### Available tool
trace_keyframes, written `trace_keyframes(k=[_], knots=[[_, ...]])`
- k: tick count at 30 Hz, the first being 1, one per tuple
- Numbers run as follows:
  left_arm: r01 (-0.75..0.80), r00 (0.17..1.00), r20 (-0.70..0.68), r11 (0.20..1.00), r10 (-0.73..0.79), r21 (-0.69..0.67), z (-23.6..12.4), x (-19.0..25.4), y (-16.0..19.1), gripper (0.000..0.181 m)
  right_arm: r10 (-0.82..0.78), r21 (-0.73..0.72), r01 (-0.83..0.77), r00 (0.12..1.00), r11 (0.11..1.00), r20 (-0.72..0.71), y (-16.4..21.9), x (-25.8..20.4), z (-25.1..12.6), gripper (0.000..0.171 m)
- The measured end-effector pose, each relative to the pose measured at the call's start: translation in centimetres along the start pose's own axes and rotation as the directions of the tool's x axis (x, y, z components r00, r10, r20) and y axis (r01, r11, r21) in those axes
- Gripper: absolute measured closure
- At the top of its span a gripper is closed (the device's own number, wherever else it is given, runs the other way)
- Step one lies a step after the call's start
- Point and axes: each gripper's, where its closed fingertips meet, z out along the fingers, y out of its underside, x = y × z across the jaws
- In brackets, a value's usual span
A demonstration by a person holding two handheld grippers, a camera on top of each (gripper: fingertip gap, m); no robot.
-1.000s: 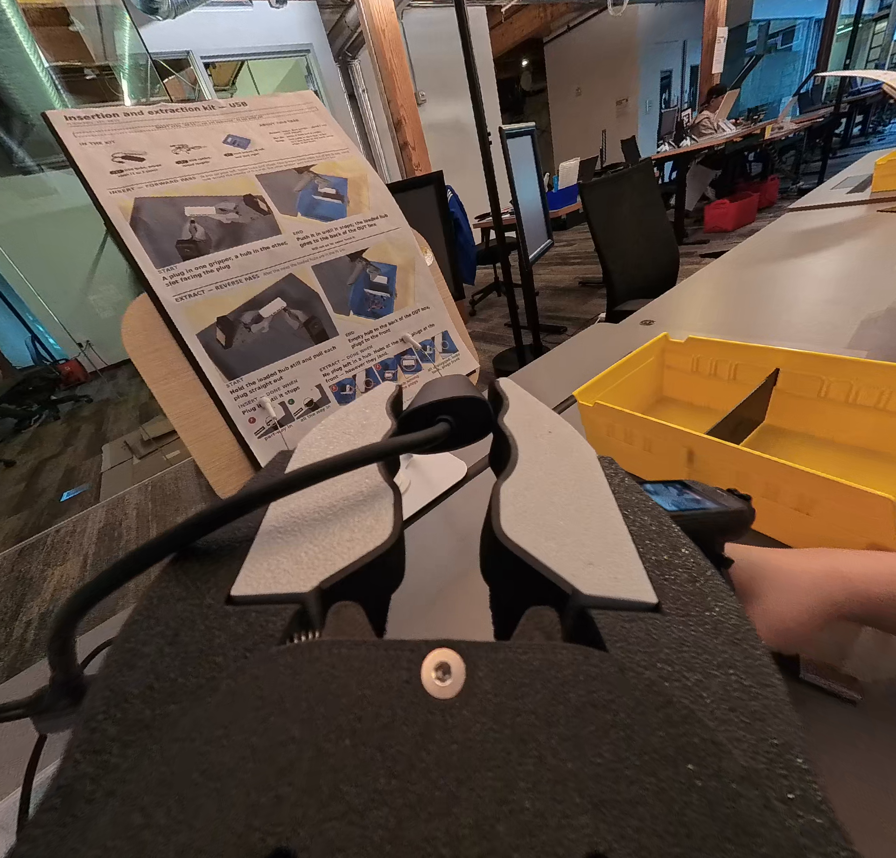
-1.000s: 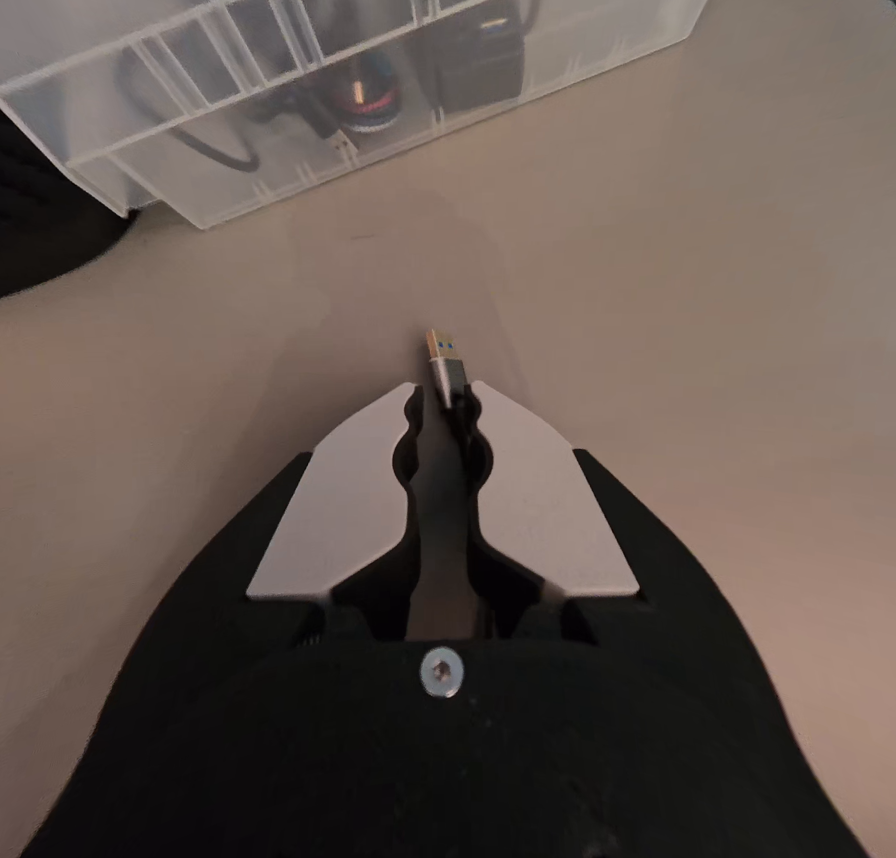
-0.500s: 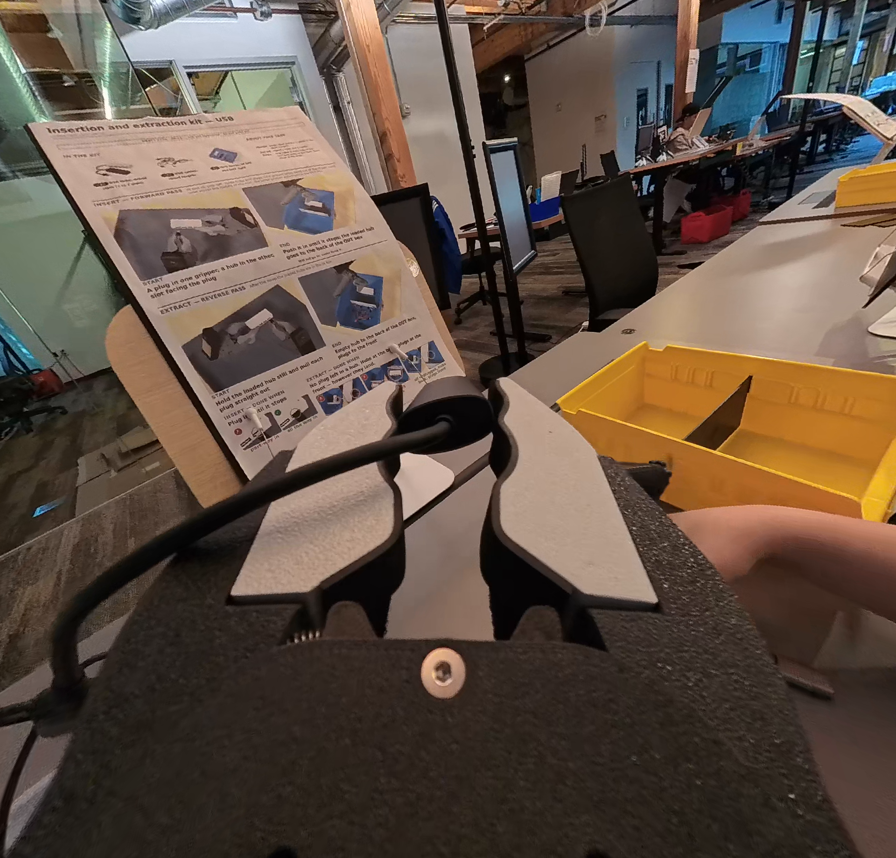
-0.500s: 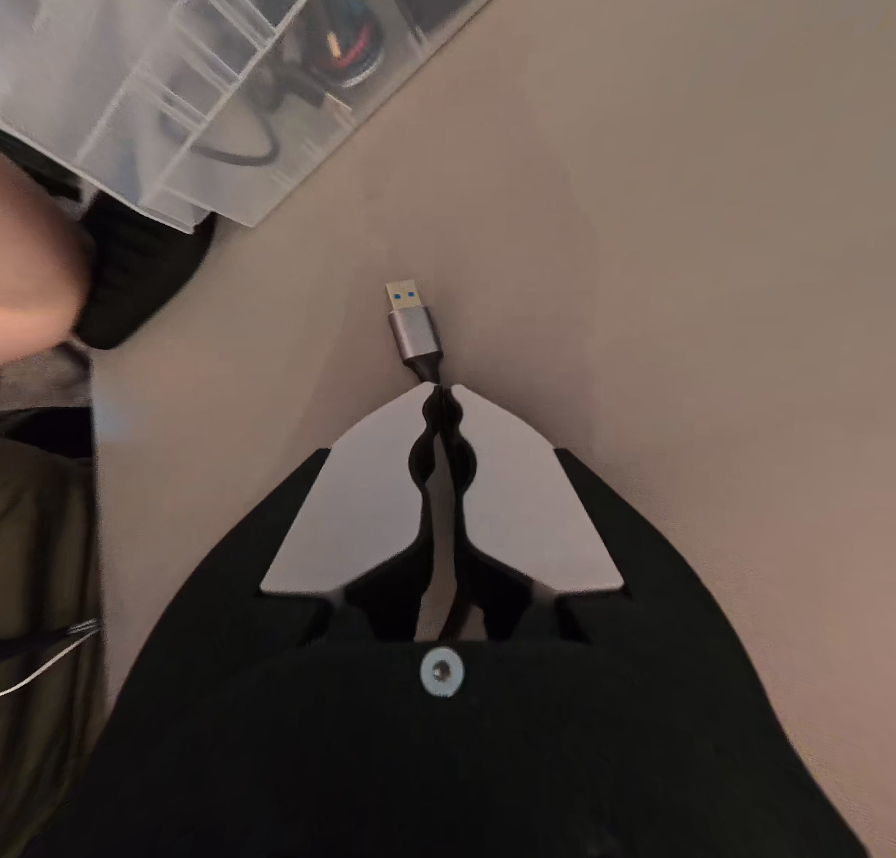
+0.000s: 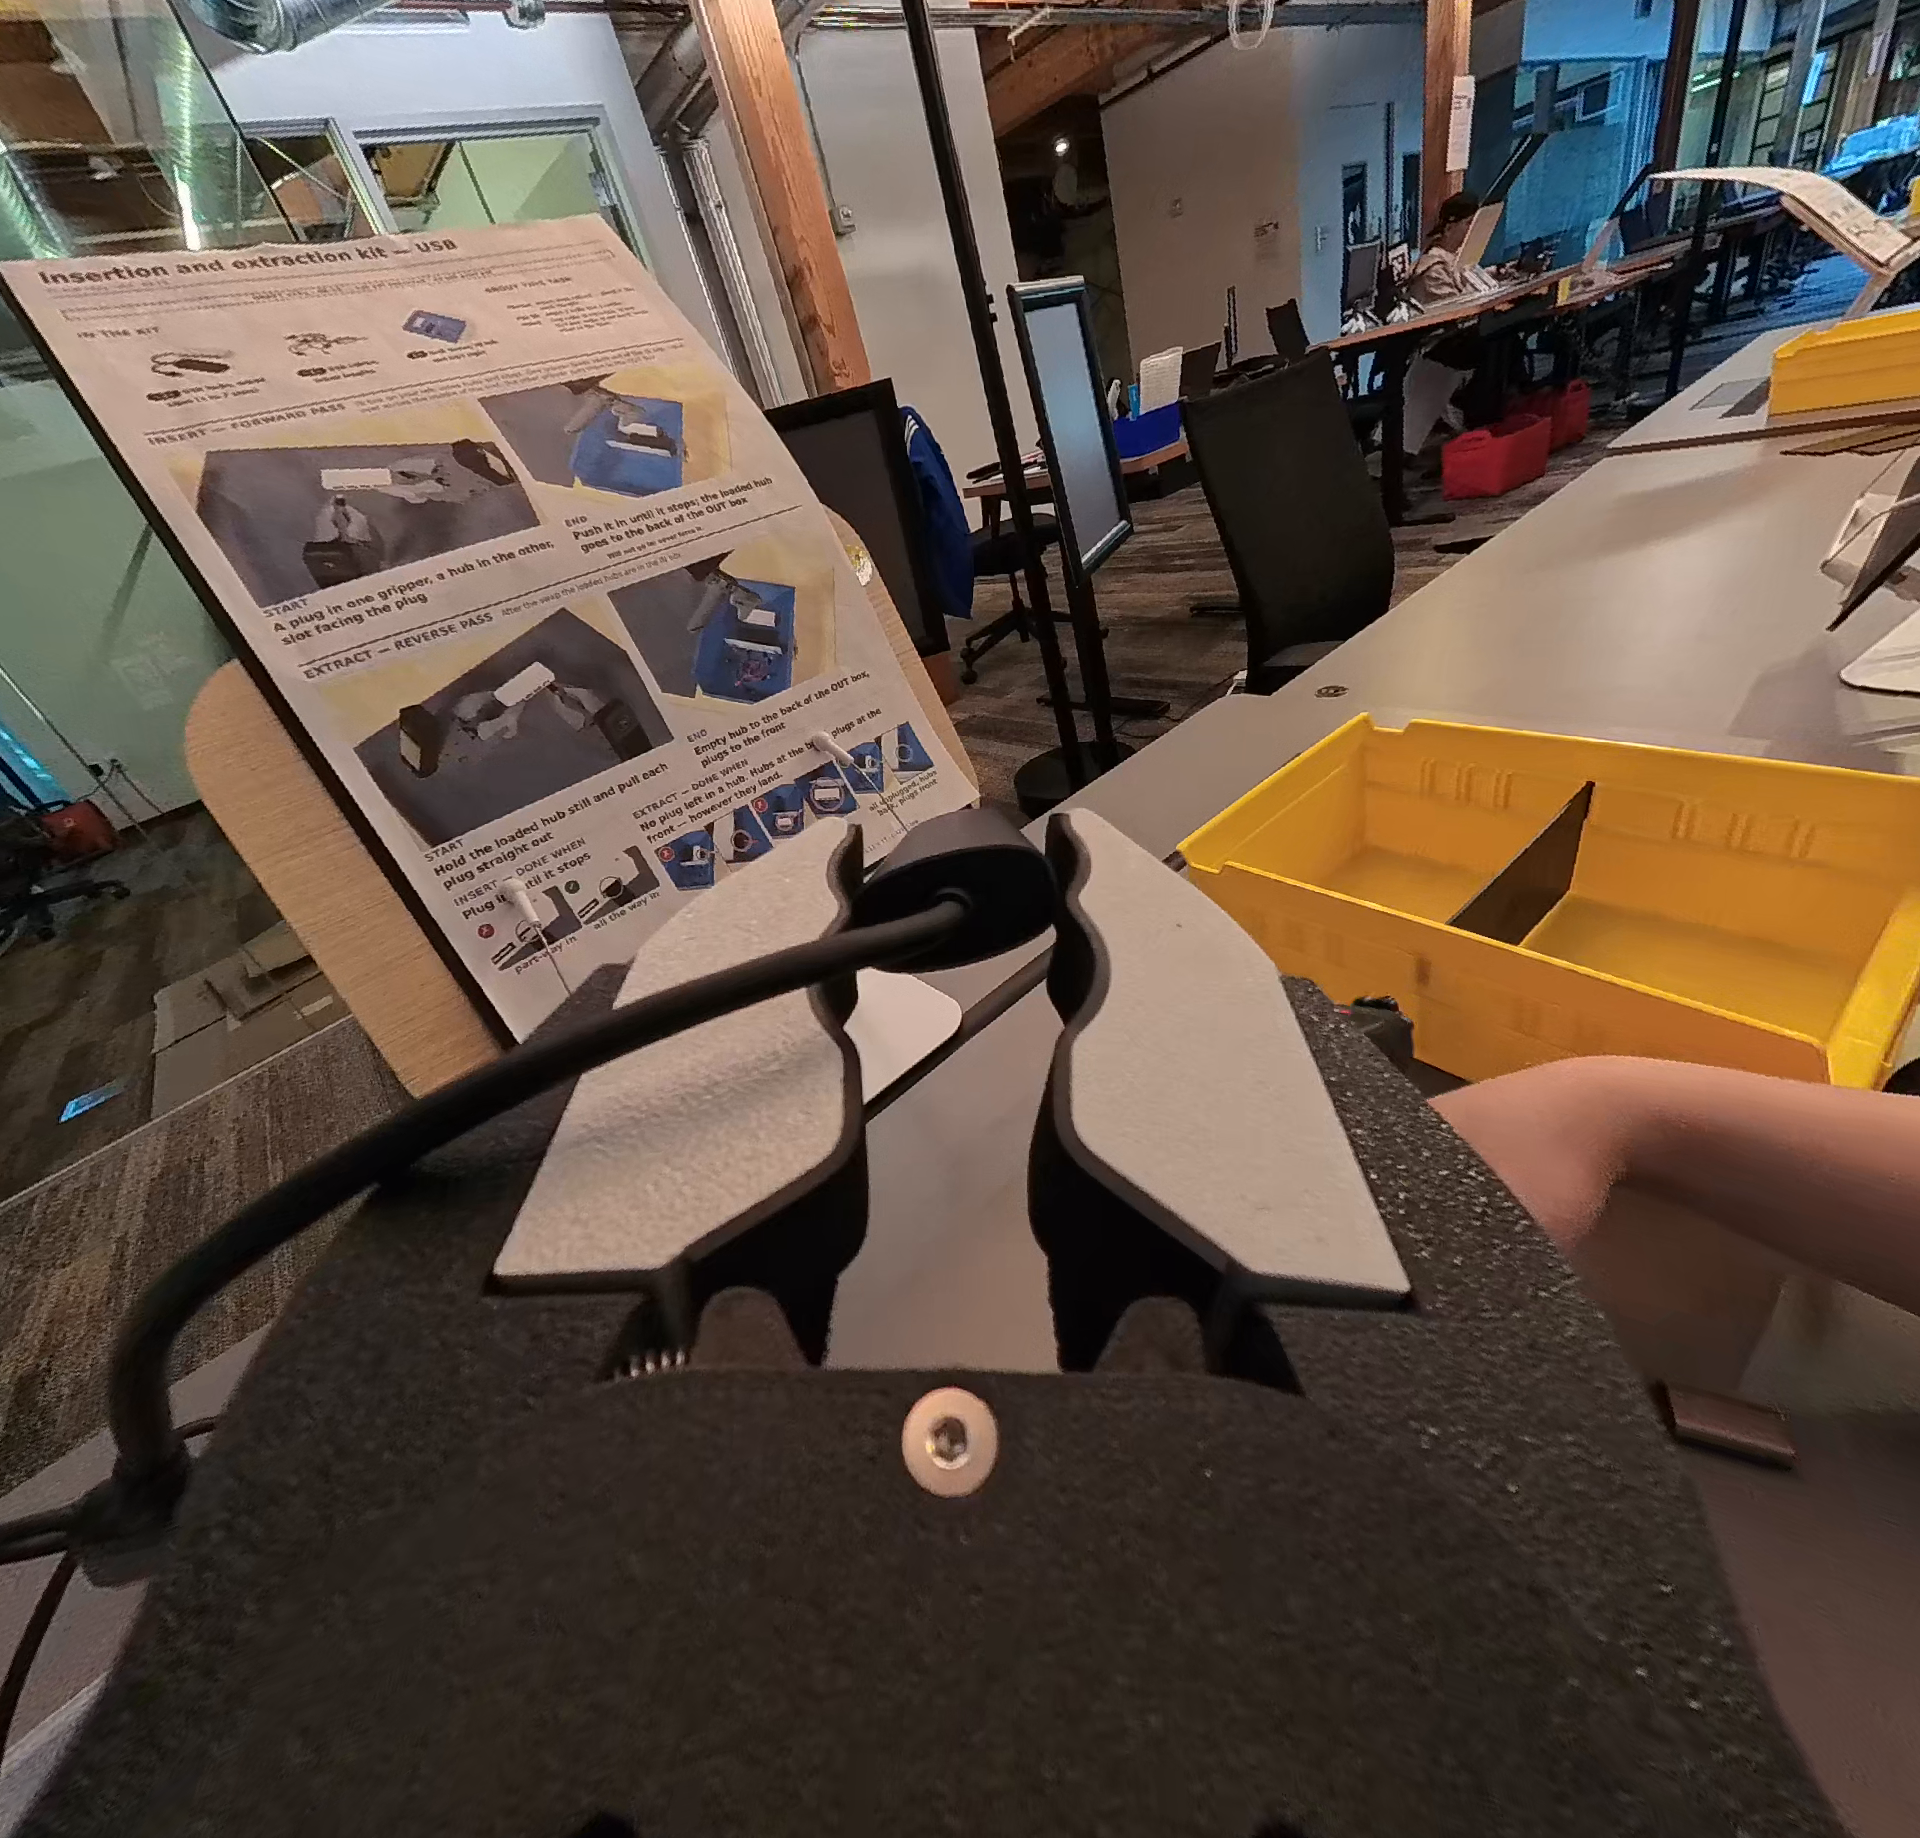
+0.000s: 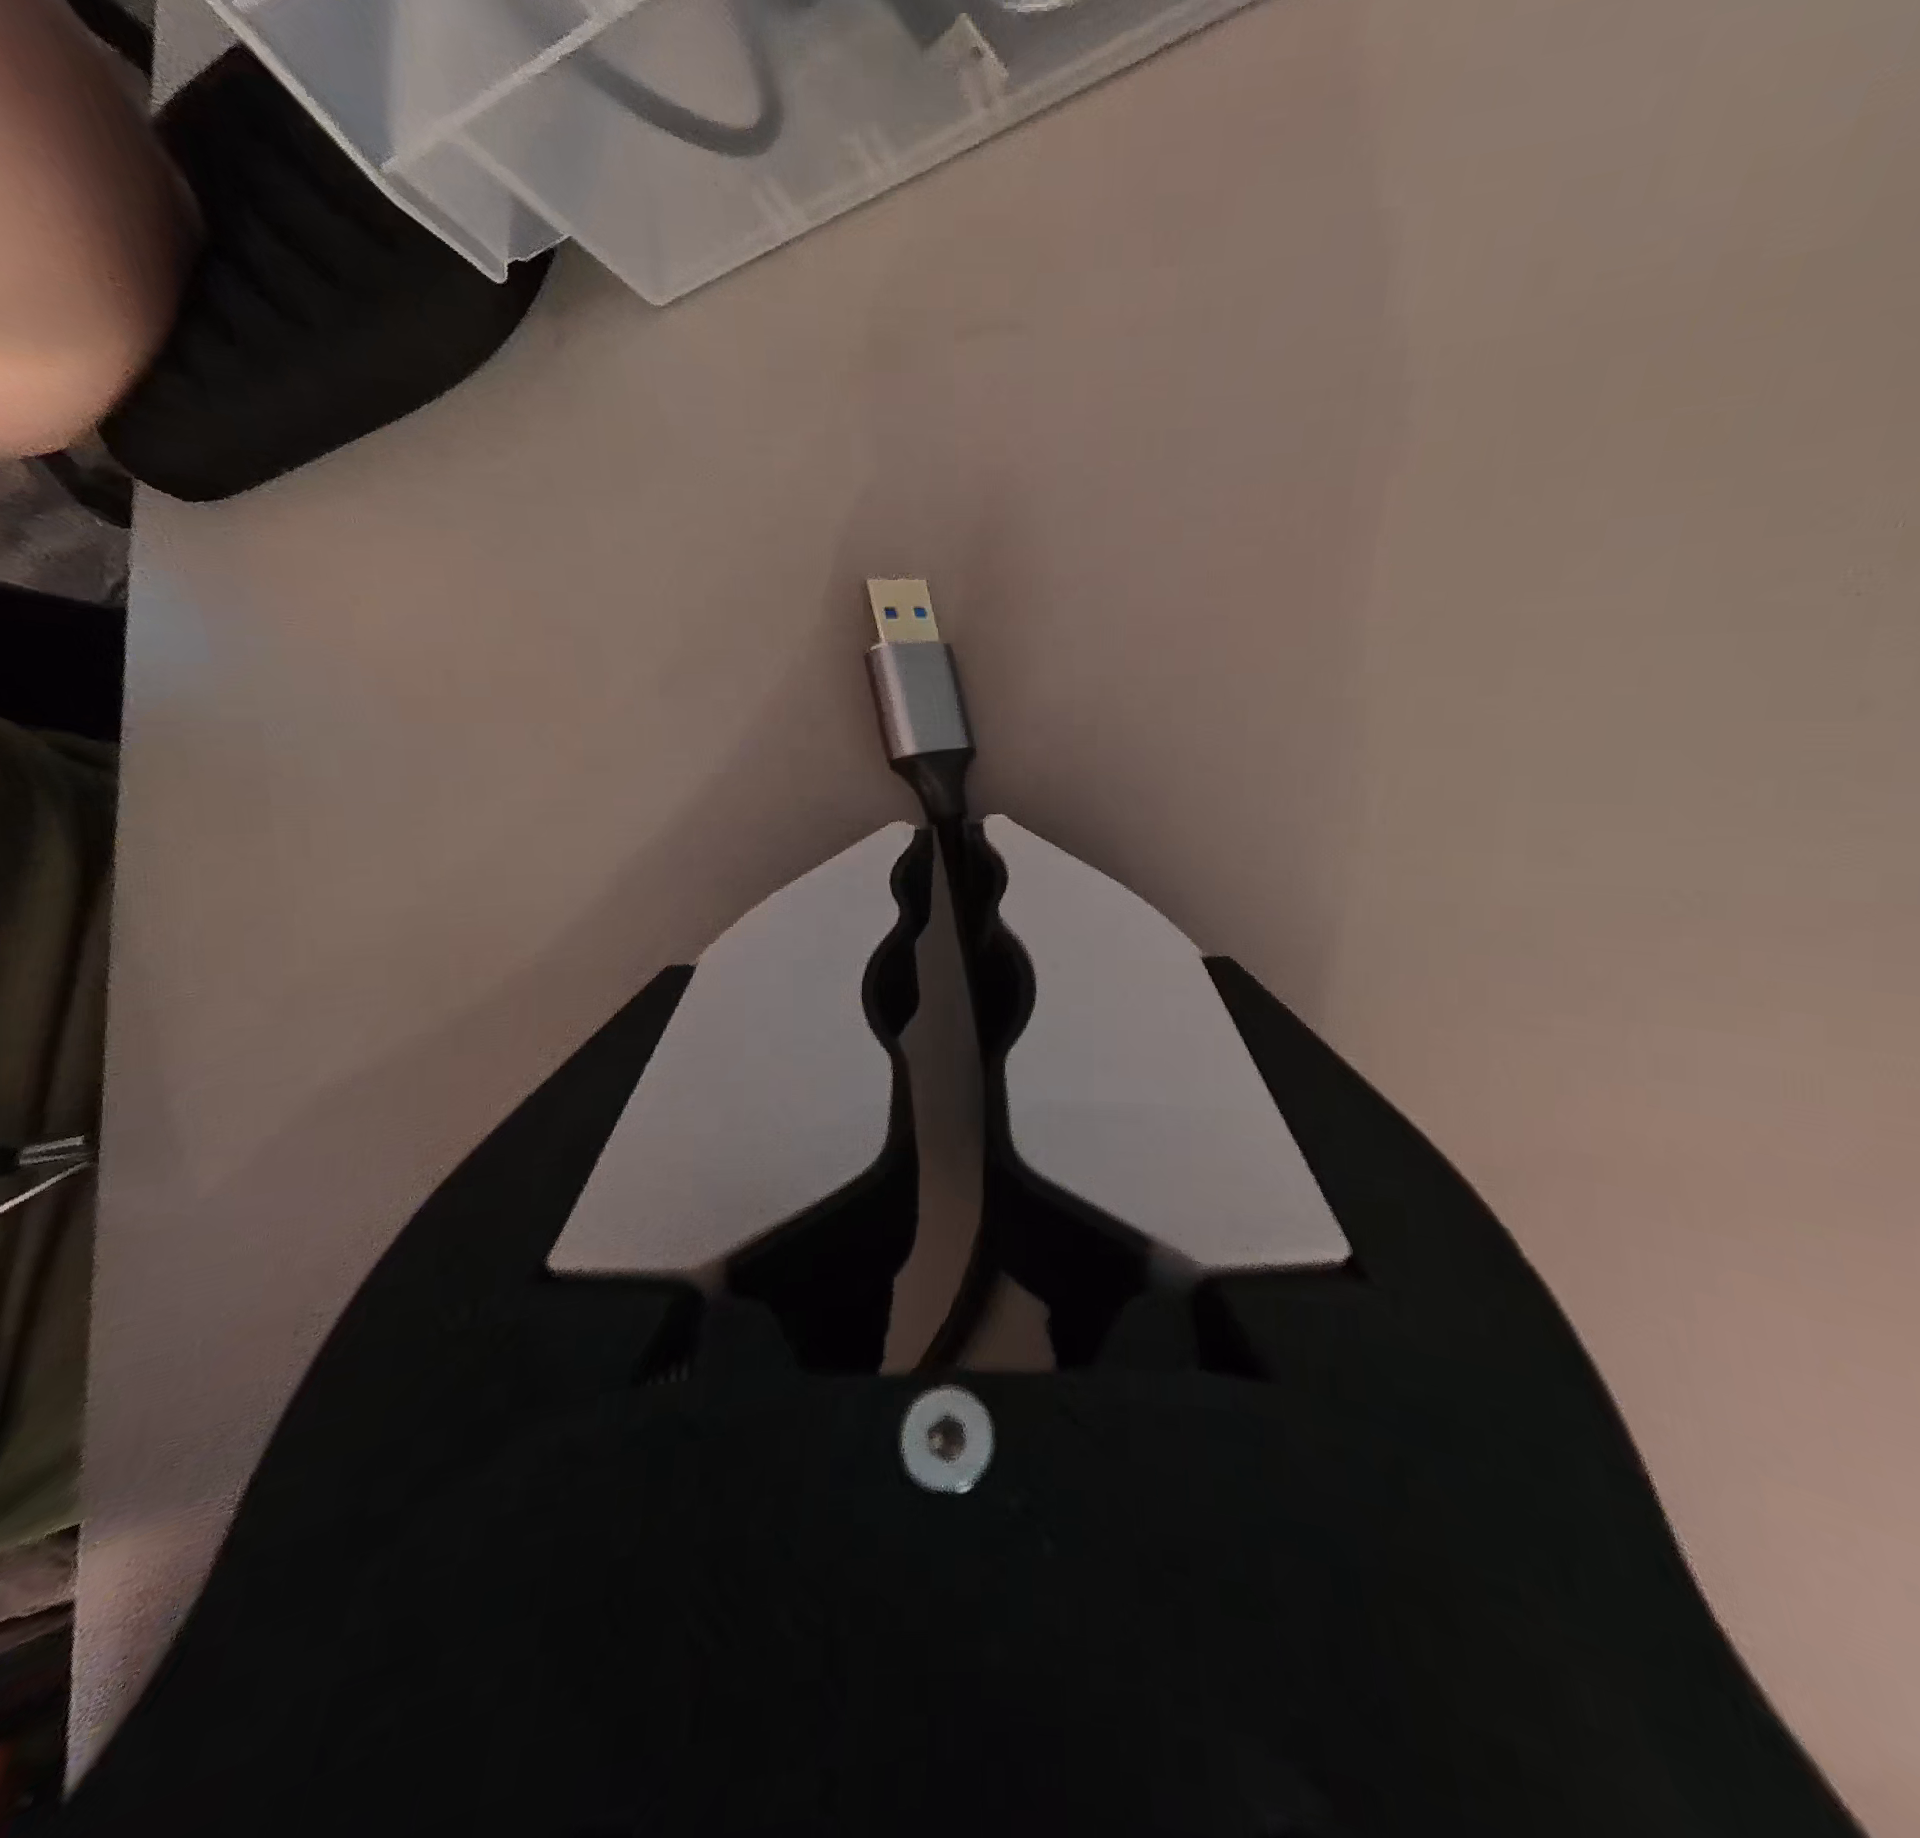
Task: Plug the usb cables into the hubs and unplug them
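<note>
Open office, grey table (image 5: 1621,593). Left gripper (image 5: 954,889) clamps black hub (image 5: 961,879); right gripper (image 6: 951,824) pinches usb cable (image 6: 951,853) behind plug (image 6: 914,676). Pre-insertion step; next, likely bring plug to hub port, align.

The right tongs (image 6: 948,824) were a bit open a second ago, with the USB plug (image 6: 914,682) sitting half between their tips; now they pinch the thin black cable (image 6: 961,1009) just behind the plug, so the whole plug sticks out in front. The clear box (image 6: 665,115) has slid up and to the left in the right wrist view. In the left wrist view the yellow bin (image 5: 1621,999) sits a bit farther right, and a person's arm (image 5: 1704,1154) has come in from the right in front of it.
</note>
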Motion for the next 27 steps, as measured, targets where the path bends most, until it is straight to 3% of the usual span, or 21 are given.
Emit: trace_keyframes(k=[7, 13, 17, 22, 24, 25, 27], knots=[[0.003, 1.000, 0.010, 1.000, -0.003, 0.020, -0.6, -0.4, -0.6, 0.149, -0.035, -0.031, 0.032, 0.996, 0.999, -0.076, -0.1, 0.4, -0.2, 0.165], [0.007, 1.000, 0.022, 0.998, -0.009, 0.067, -1.9, -1.0, -2.1, 0.149, 0.013, 0.115, 0.031, 0.932, 0.993, -0.362, -2.9, 2.7, -6.6, 0.166], [0.008, 1.000, 0.025, 0.996, -0.010, 0.085, -2.4, -1.2, -2.7, 0.149, -0.105, 0.081, 0.205, 0.754, 0.975, -0.649, -4.1, 3.4, -13.3, 0.166], [0.009, 1.000, 0.028, 0.996, -0.012, 0.092, -2.6, -1.3, -2.8, 0.149, -0.334, -0.183, 0.398, 0.350, 0.899, -0.875, -6.0, 1.2, -20.0, 0.166], [0.008, 0.999, 0.032, 0.996, -0.011, 0.094, -2.6, -1.4, -2.9, 0.149, -0.442, -0.294, 0.489, 0.220, 0.821, -0.870, -7.3, -0.2, -19.5, 0.166], [0.008, 0.999, 0.035, 0.996, -0.011, 0.094, -2.7, -1.4, -2.9, 0.149, -0.487, -0.330, 0.517, 0.201, 0.790, -0.850, -7.6, -0.4, -18.2, 0.166], [0.009, 0.999, 0.039, 0.995, -0.013, 0.094, -2.8, -1.6, -2.9, 0.149, -0.565, -0.368, 0.528, 0.277, 0.765, -0.777, -6.5, 0.2, -13.7, 0.166]])
